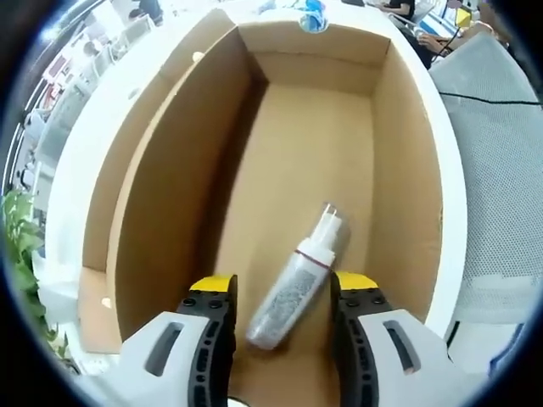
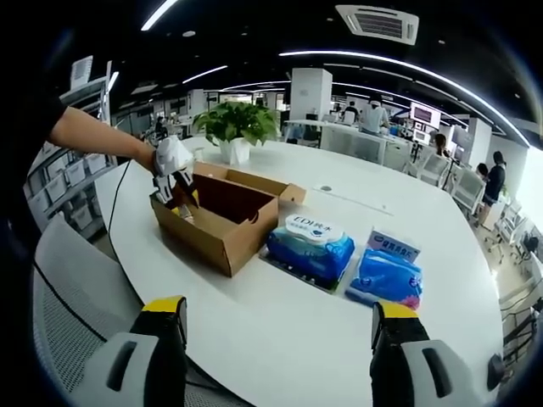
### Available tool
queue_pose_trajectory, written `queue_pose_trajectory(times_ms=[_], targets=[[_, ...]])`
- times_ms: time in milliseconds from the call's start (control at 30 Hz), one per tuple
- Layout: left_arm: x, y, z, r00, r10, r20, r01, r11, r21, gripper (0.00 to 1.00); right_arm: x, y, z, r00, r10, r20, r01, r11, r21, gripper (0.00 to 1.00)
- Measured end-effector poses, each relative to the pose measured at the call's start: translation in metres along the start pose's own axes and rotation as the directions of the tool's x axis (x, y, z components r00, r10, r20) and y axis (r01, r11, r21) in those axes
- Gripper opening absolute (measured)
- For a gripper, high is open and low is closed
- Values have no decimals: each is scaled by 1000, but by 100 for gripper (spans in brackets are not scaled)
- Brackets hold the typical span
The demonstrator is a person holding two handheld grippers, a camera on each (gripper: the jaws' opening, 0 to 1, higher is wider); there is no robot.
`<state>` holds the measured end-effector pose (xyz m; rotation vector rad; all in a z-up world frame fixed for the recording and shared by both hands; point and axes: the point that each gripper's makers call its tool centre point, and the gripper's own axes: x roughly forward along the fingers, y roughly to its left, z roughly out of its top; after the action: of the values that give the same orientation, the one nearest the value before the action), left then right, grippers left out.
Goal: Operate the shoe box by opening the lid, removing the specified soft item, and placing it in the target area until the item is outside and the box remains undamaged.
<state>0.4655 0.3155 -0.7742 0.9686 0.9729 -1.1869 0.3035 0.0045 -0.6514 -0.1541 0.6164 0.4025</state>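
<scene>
Left gripper view: the left gripper point(image 1: 280, 309), jaws wide, reaches down into the open shoe box point(image 1: 170, 170). The soft tube point(image 1: 297, 284) lies tilted on the box floor, its lower end between the jaw tips, its capped end pointing toward the far wall. No contact is evident. A likely risk is that closing on the rounded lower end squeezes the tube out of the grip, or that a jaw scrapes the near cardboard wall.

Right gripper view: the right gripper point(image 2: 276, 318) hangs empty, jaws wide, well back from the shoe box on the white table point(image 2: 280, 322). Two wet-wipe packs point(image 2: 344, 259) lie just beside the box. The left gripper dips into the box's far end.
</scene>
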Motion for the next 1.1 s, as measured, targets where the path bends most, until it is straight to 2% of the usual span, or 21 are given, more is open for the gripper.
queue_pose_trajectory(times_ms=[200, 467, 633, 1100], targets=[[6, -3, -2, 1000, -15, -18, 15, 1000, 24, 40, -1, 0, -1, 1000, -3, -1, 3, 1000, 5, 89], [11, -8, -6, 998, -35, -52, 38, 997, 63, 30, -2, -2, -2, 1000, -9, 0, 9, 1000, 9, 88], [11, -10, -5, 997, -50, -52, 54, 995, 86, 27, -2, -1, -2, 1000, -6, -2, 6, 1000, 9, 88], [11, -12, -6, 996, -50, -67, 55, 996, 75, 22, 0, 4, -1, 1000, 12, 2, -12, 1000, 8, 88]])
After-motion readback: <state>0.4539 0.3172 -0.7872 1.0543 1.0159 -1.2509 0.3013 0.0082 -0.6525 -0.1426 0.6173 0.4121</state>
